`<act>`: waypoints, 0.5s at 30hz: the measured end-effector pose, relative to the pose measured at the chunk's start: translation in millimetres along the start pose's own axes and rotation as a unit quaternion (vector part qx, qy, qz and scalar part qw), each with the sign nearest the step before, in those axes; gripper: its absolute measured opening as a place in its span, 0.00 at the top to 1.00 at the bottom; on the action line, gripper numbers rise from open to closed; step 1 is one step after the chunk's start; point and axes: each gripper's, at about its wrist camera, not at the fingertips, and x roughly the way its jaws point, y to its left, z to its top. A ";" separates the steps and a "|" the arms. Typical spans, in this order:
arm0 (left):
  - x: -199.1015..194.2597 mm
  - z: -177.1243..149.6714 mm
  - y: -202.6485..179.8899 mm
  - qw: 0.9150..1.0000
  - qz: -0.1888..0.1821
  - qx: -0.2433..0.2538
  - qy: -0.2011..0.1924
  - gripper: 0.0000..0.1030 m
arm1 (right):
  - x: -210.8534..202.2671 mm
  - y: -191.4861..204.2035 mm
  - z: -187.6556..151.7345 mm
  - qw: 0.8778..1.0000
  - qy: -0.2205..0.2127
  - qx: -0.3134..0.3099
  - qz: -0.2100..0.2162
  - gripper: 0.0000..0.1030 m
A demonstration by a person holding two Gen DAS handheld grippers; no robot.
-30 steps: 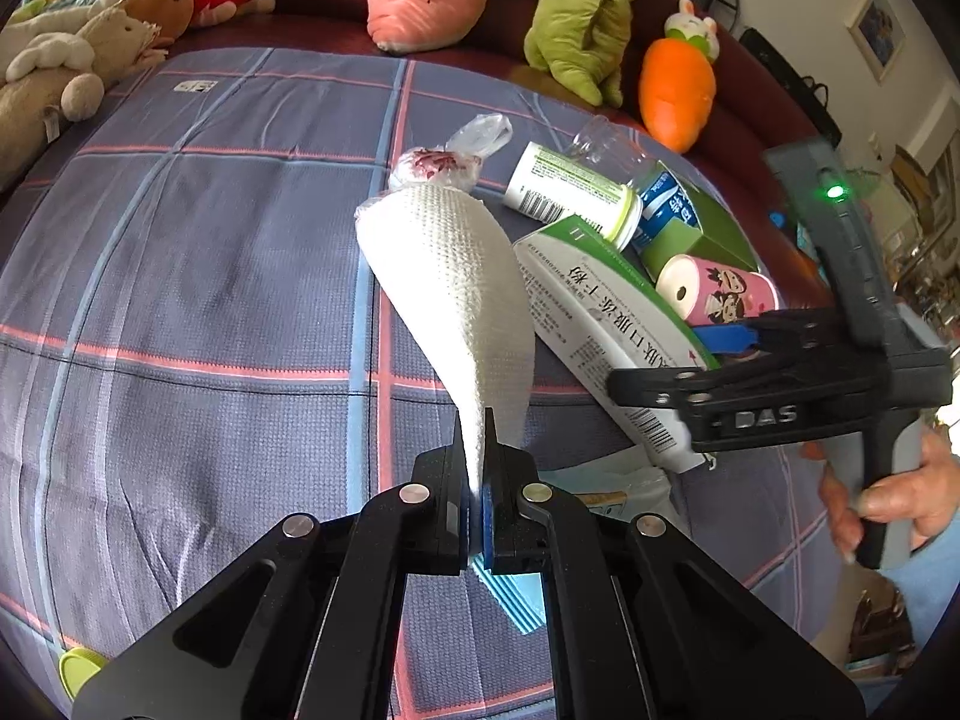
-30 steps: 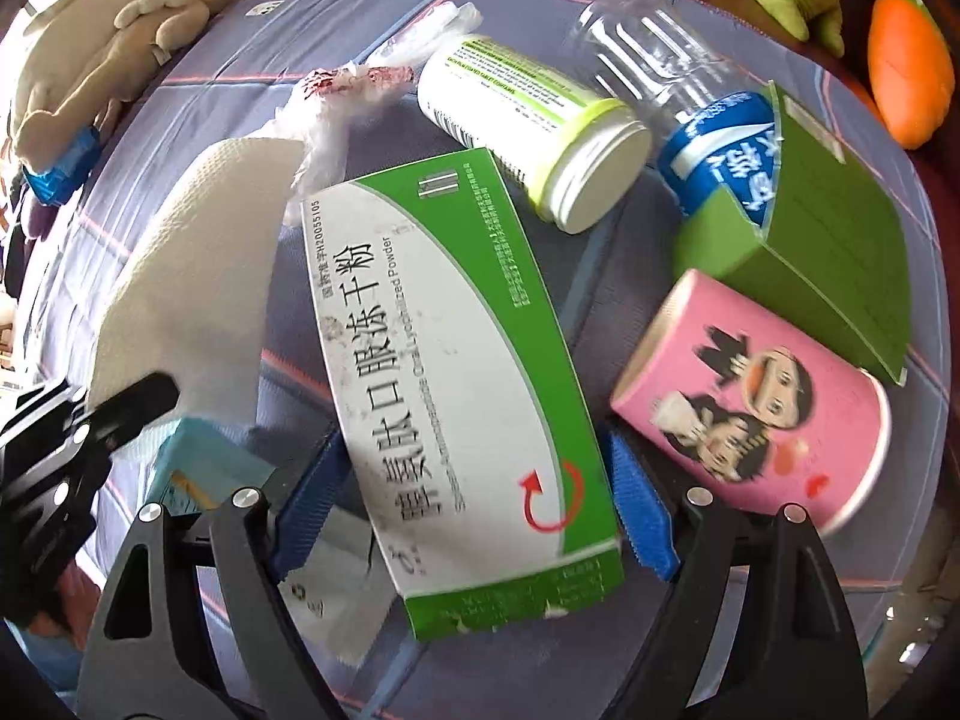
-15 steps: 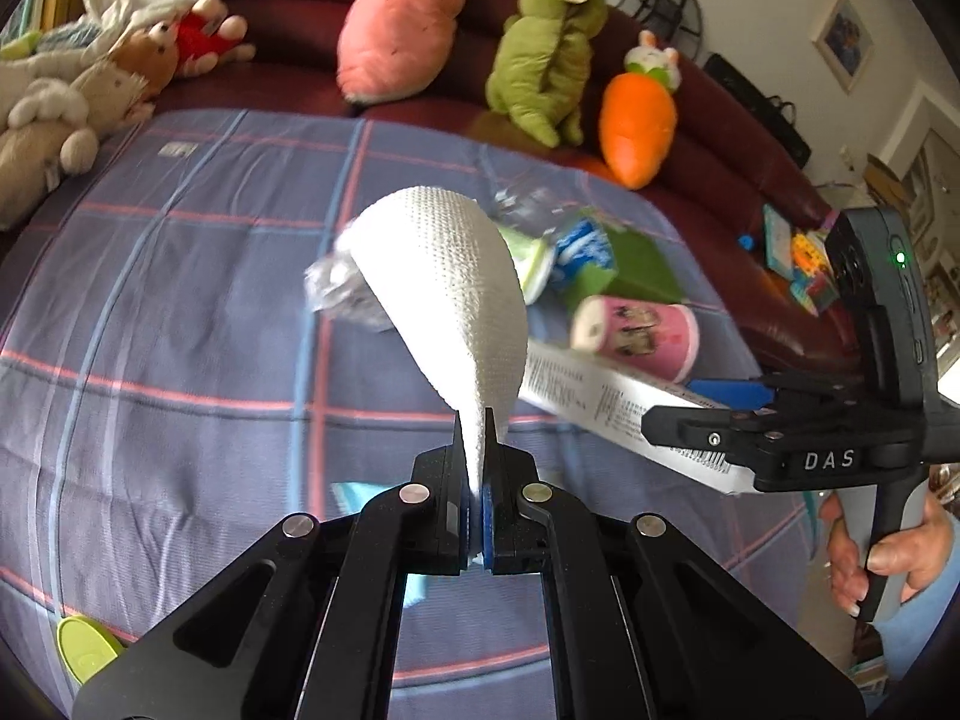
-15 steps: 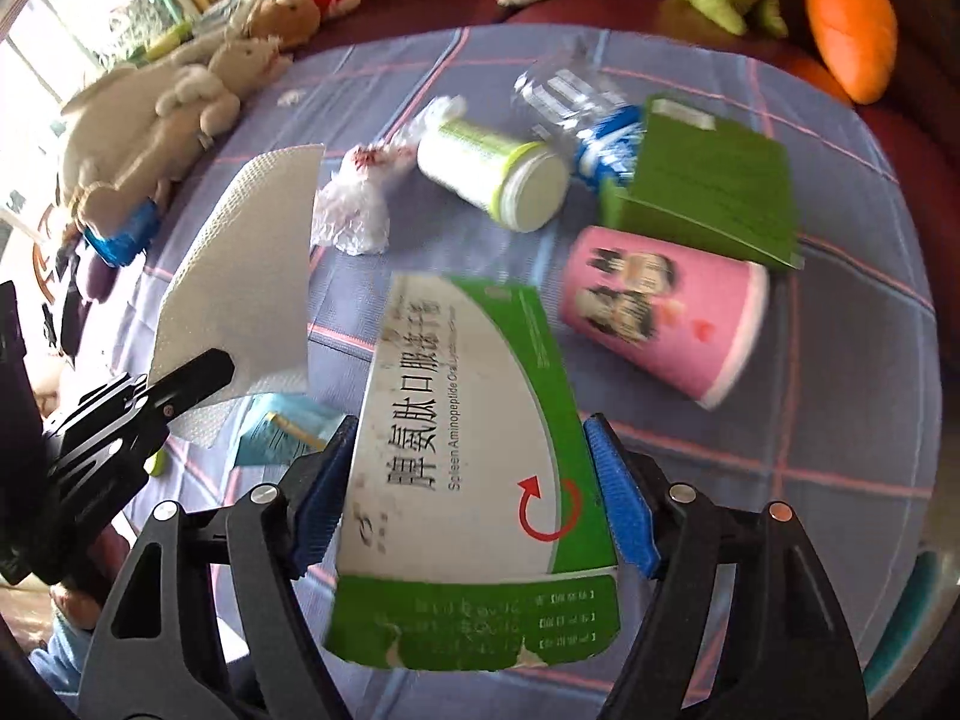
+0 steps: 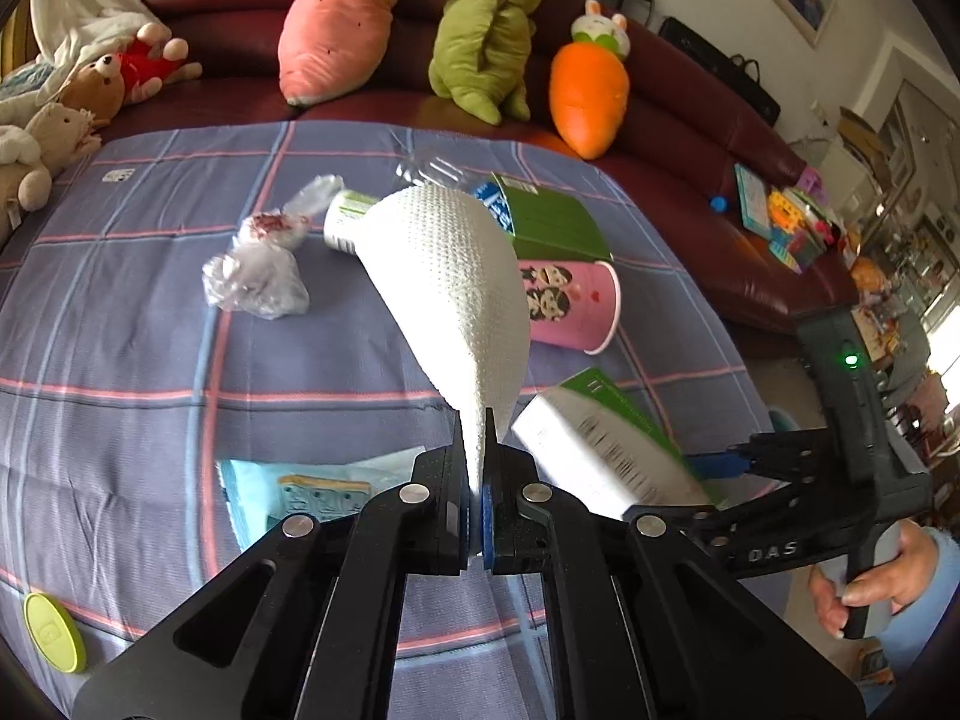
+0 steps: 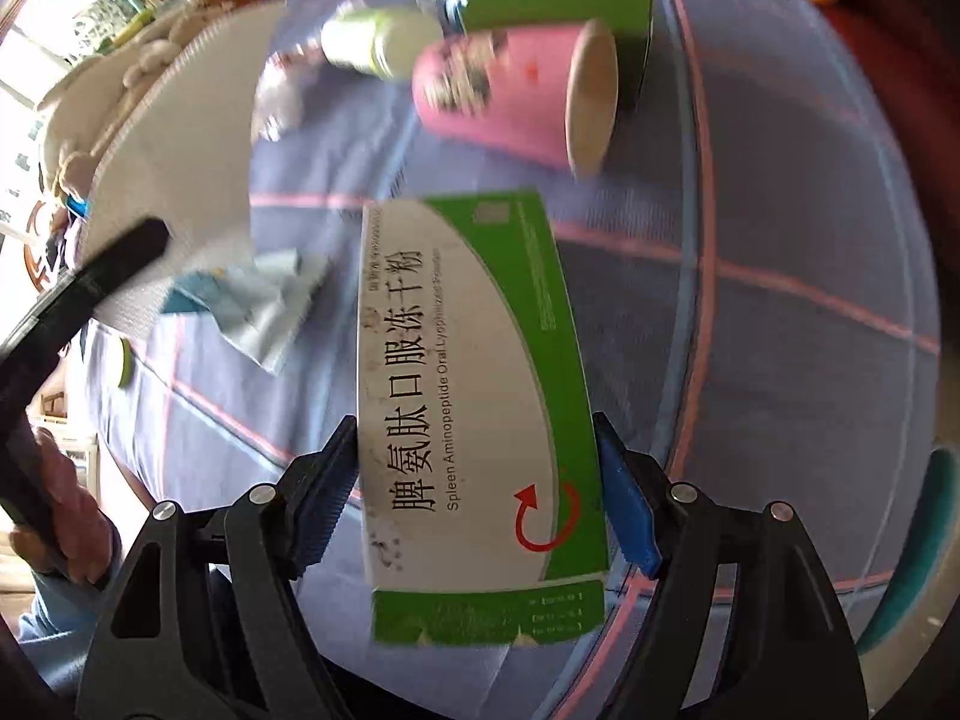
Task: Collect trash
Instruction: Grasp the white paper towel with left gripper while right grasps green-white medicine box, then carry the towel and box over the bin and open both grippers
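Two grippers each hold trash above the table [image 5: 120,312]. The left gripper [image 5: 477,450] pinches a white paper towel [image 5: 450,276] tight. The right gripper [image 6: 480,480] squeezes a green-and-white box [image 6: 468,384], jaws wide. At twelve o'clock lies a pink cup [image 6: 510,90].

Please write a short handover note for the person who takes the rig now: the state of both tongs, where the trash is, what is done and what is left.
Left tongs: shut on the white paper towel, lifted off the cloth.
Right tongs: gripping the green-and-white medicine box, also lifted.
On the checked cloth: pink paper cup on its side, green carton, white bottle, clear plastic bottle, plastic bag, blue wrapper, green lid.
Done: two items picked up. Left: drop them, collect the rest. No bin in view.
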 end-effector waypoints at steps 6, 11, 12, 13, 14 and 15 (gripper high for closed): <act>8.5 -1.9 6.8 1.000 0.011 -0.008 0.013 0.97 | 18.8 1.9 13.4 1.000 0.000 -0.003 -0.004 0.28; 10.4 -2.5 9.8 1.000 0.017 -0.011 0.019 0.97 | 30.7 11.1 20.2 0.999 -0.010 -0.019 -0.029 0.33; 10.5 -2.2 8.8 1.000 0.018 -0.010 0.020 0.97 | 29.0 12.9 20.0 0.999 -0.017 -0.023 -0.037 0.33; 10.3 -1.9 7.2 1.000 0.018 -0.008 0.020 0.97 | 27.3 12.5 19.5 0.999 -0.018 -0.019 -0.033 0.33; 9.9 -1.6 4.7 1.000 0.019 -0.005 0.020 0.97 | 24.0 11.4 18.7 0.999 -0.022 -0.016 -0.029 0.33; 9.4 -1.0 -0.2 1.000 0.017 0.000 0.020 0.97 | 17.7 9.3 17.0 0.999 -0.030 -0.014 -0.028 0.33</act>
